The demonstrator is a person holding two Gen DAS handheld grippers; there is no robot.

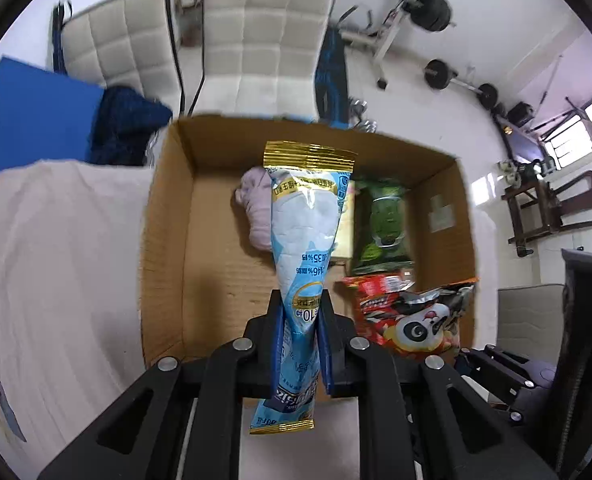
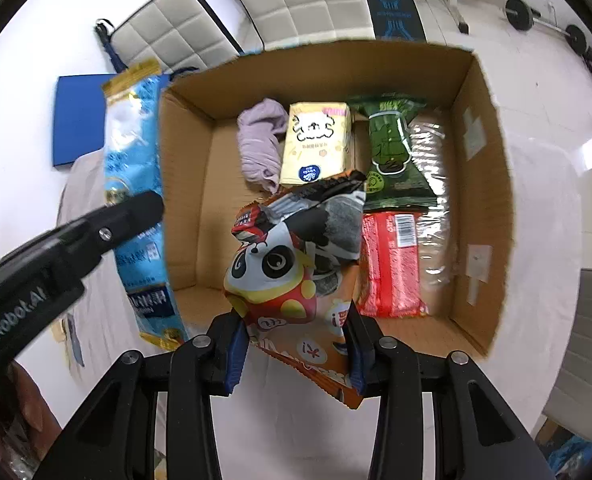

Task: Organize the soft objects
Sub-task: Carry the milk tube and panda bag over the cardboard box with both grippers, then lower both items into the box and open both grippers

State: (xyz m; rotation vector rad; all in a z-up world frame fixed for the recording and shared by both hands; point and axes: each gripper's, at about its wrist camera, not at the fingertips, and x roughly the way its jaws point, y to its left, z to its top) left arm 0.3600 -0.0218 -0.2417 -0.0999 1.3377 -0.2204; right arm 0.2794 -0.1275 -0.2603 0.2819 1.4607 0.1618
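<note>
My left gripper (image 1: 302, 312) is shut on a light blue pack with gold ends (image 1: 306, 232) and holds it above the open cardboard box (image 1: 167, 240). The pack also shows at the left of the right wrist view (image 2: 135, 184), beside the box's left wall. My right gripper (image 2: 296, 332) is shut on an orange panda snack bag (image 2: 291, 264), held over the box's near edge. In the box (image 2: 484, 184) lie a rolled lilac cloth (image 2: 259, 144), a yellow tissue pack (image 2: 316, 148), a green snack bag (image 2: 392, 152) and a red packet (image 2: 392, 264).
The box stands on a white table with a pinkish cloth (image 1: 55, 260) to its left. A blue pad (image 1: 27, 120) and dark blue knit (image 1: 127, 128) lie behind it. Padded chairs (image 1: 263, 36) and gym weights (image 1: 436, 12) stand beyond.
</note>
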